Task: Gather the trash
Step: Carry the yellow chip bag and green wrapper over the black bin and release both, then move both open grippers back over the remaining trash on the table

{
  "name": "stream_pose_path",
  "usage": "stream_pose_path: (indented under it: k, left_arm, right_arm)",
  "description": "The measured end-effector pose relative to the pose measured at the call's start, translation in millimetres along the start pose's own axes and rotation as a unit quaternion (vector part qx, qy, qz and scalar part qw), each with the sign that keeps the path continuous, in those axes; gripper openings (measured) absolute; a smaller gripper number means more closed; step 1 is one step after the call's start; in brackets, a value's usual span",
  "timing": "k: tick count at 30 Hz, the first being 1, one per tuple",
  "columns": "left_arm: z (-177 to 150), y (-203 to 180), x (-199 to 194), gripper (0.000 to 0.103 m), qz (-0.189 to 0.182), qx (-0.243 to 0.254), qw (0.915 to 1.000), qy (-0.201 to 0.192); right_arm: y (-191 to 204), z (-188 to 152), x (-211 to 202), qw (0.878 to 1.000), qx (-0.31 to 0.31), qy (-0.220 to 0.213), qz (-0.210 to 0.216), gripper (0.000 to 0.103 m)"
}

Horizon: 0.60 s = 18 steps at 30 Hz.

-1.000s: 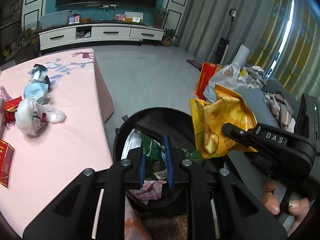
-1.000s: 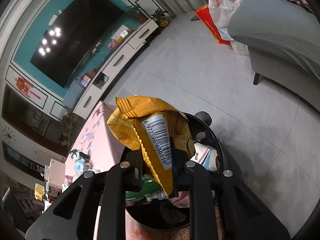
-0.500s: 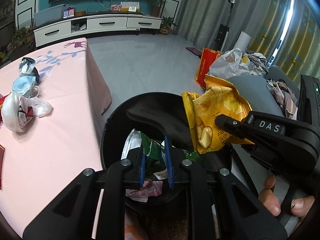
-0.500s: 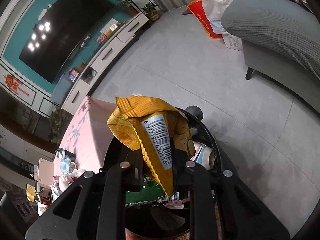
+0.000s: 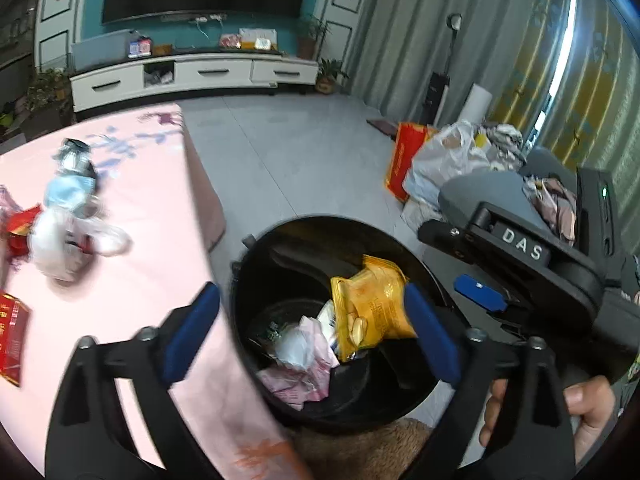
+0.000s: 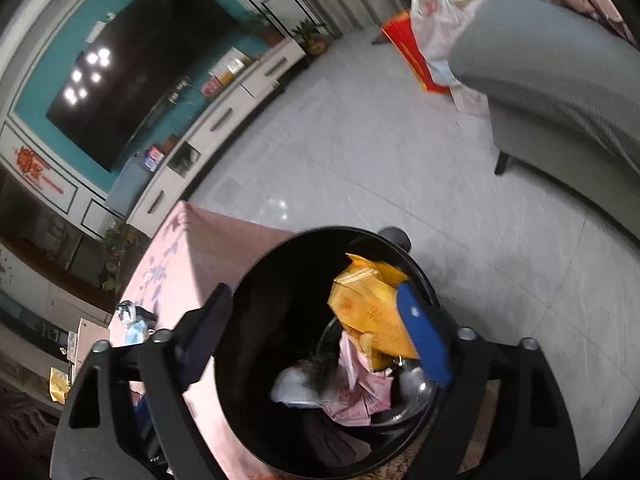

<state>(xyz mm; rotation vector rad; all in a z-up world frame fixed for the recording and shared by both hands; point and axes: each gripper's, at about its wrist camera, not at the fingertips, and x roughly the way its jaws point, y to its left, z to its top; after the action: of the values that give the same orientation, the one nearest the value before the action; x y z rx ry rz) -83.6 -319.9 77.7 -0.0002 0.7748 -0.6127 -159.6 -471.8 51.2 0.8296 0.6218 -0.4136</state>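
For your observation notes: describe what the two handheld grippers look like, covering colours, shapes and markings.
Both the left gripper and the right gripper have black angular frames with triangular cut-outs, silver bolts and blue finger pads. From the left wrist view, the right gripper's body bears white letters "DAS" and a small green light.

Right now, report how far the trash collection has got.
Done: the yellow snack bag lies in the black bin on crumpled pink-and-white wrappers. In hand: nothing; the right tongs and left tongs have just been opening and stand wide over the bin. Left: on the pink table, a white plastic bag, a blue mask and red packets.
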Motion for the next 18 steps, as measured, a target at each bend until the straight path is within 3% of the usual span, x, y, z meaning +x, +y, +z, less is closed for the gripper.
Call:
stream_pose_path:
  k: [6, 10, 14, 18]
  left_arm:
    - [5, 43, -53, 0.1, 0.031, -0.029, 0.9981, -0.045]
    - [2, 89, -87, 0.1, 0.061, -0.06, 0.9945, -0.06]
    - [-5, 140, -113, 0.1, 0.113, -0.079, 0.9876, -0.075]
    - [-22, 195, -123, 0.1, 0.174, -0.093, 0.9781, -0.065]
  right_arm:
    - [32, -6, -20, 0.996, -0.06, -0.068, 0.011, 0.099]
    - [65, -18, -27, 0.988, -0.109, -0.1, 0.036, 0.1]
    - [105, -40, -23, 0.977, -0.171, -0.115, 0.053, 0.1]
    - [148, -71, -10, 0.956, -0.26, -0.132, 0.042, 0.1]
